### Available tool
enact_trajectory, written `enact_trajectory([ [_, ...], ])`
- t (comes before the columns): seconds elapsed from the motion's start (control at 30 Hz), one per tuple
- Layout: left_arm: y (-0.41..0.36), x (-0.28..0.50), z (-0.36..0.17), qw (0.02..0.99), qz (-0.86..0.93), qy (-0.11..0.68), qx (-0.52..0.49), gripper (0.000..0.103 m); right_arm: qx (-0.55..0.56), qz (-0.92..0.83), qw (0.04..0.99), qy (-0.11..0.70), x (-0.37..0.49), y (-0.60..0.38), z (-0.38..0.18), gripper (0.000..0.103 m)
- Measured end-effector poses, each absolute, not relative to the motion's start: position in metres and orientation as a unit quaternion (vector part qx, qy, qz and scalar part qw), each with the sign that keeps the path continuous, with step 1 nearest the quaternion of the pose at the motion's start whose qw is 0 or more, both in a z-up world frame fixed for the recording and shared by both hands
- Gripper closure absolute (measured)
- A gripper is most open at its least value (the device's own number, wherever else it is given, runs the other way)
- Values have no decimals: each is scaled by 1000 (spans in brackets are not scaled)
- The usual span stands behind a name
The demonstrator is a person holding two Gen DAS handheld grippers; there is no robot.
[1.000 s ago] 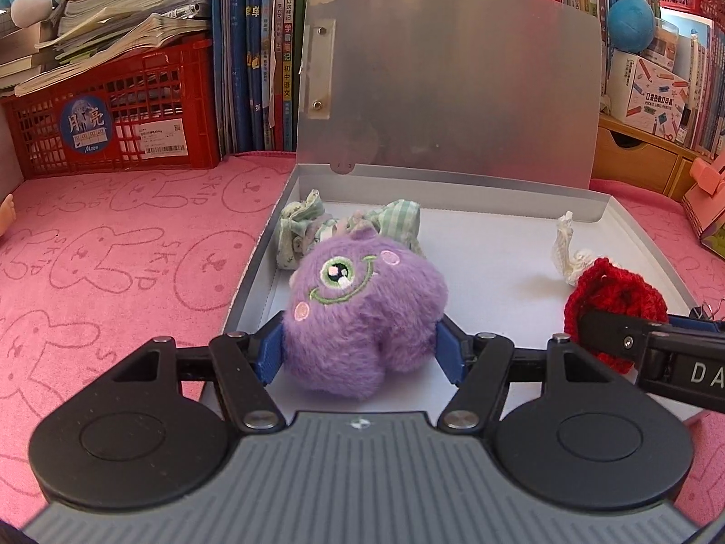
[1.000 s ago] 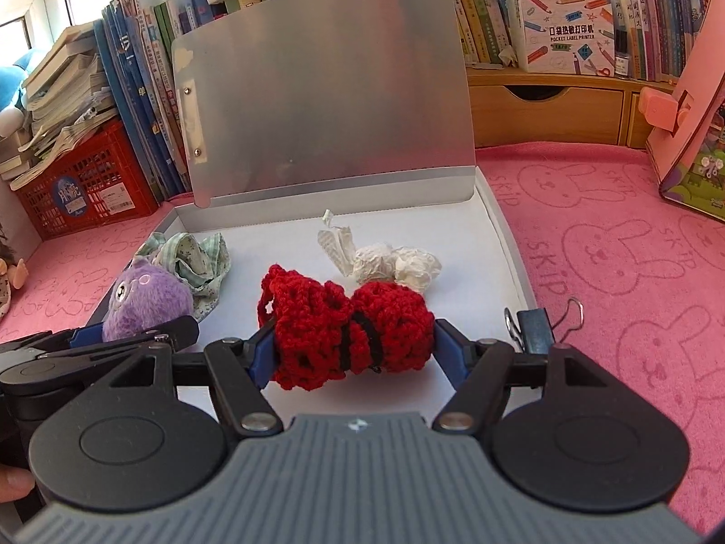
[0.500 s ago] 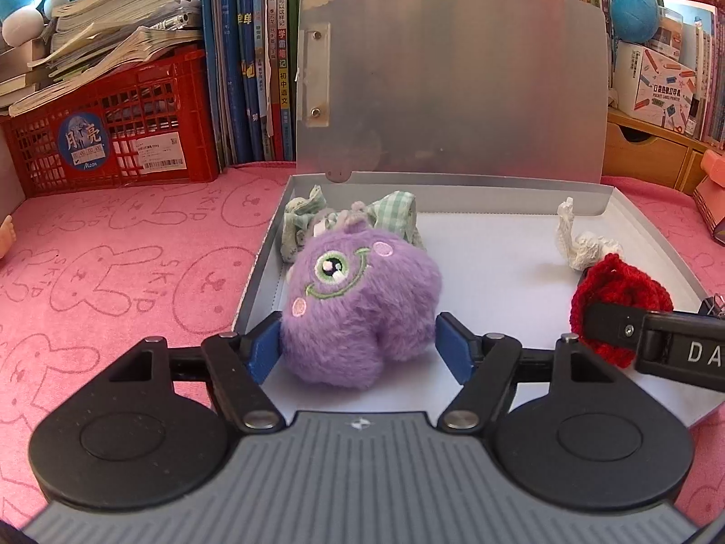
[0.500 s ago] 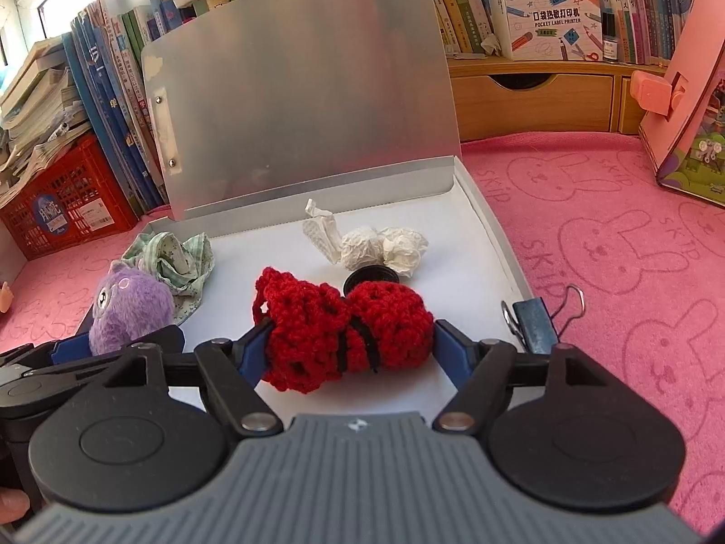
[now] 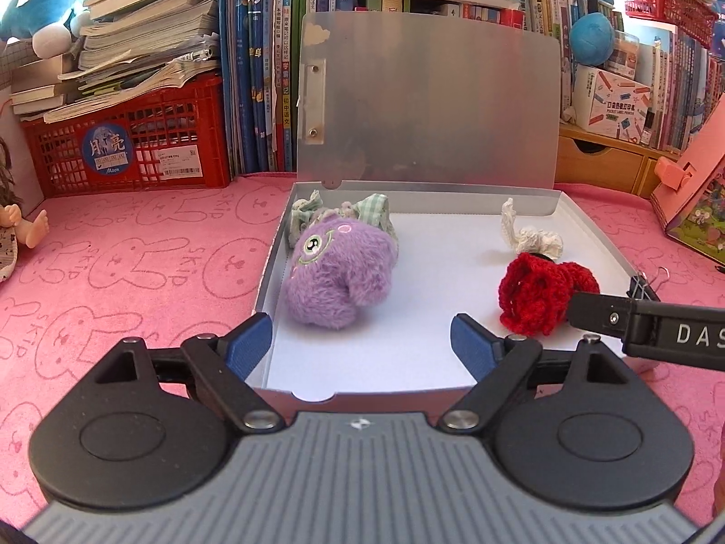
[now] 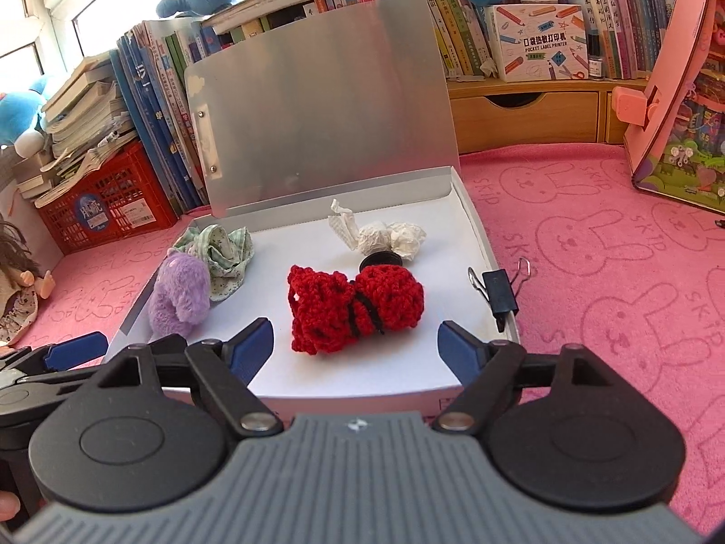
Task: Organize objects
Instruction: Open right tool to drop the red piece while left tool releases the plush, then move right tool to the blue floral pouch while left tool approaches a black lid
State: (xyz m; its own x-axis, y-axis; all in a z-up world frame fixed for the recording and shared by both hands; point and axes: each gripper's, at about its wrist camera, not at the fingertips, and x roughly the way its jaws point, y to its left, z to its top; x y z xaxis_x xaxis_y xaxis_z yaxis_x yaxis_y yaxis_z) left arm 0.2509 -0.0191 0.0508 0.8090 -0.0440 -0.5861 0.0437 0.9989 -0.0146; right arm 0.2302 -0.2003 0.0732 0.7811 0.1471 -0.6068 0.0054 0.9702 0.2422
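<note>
An open grey box [image 5: 589,231] [image 6: 480,245] lies on the pink mat with its lid standing up. Inside lie a purple plush toy [image 5: 340,272] [image 6: 179,294], a green checked cloth [image 5: 371,211] [image 6: 224,249], a red crochet piece [image 5: 534,294] [image 6: 358,306], crumpled white paper [image 5: 530,235] [image 6: 385,235] and a black round cap [image 6: 380,259]. My left gripper [image 5: 361,344] is open and empty, just in front of the plush. My right gripper [image 6: 355,347] is open and empty, just in front of the red crochet piece.
A black binder clip [image 6: 498,290] sits on the box's right wall. A red crate [image 5: 131,140] with books, upright books, a wooden drawer unit [image 6: 525,113] and a pink toy house [image 6: 679,104] ring the mat. A doll [image 5: 13,231] lies at the left.
Both grippers opened, letting go of the plush and the red crochet piece inside the box, and drew back toward the box's near edge.
</note>
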Motion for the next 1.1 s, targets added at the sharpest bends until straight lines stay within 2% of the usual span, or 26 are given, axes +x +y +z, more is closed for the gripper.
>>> enact_trajectory([
  [0.3,-12,174,63,958,-55,282,-6,10,100,79,947,294,163,-203,87,14],
  [0.63,13,107,56,962,-48,270,4,8,26,120,960,253,86,-190,92,10],
  [0.87,33,67,45,969,-21,245,7,5,-62,163,957,233,42,-164,88,6],
  [1.1,44,39,27,970,-20,242,13,4,-136,202,942,230,14,-126,67,5],
])
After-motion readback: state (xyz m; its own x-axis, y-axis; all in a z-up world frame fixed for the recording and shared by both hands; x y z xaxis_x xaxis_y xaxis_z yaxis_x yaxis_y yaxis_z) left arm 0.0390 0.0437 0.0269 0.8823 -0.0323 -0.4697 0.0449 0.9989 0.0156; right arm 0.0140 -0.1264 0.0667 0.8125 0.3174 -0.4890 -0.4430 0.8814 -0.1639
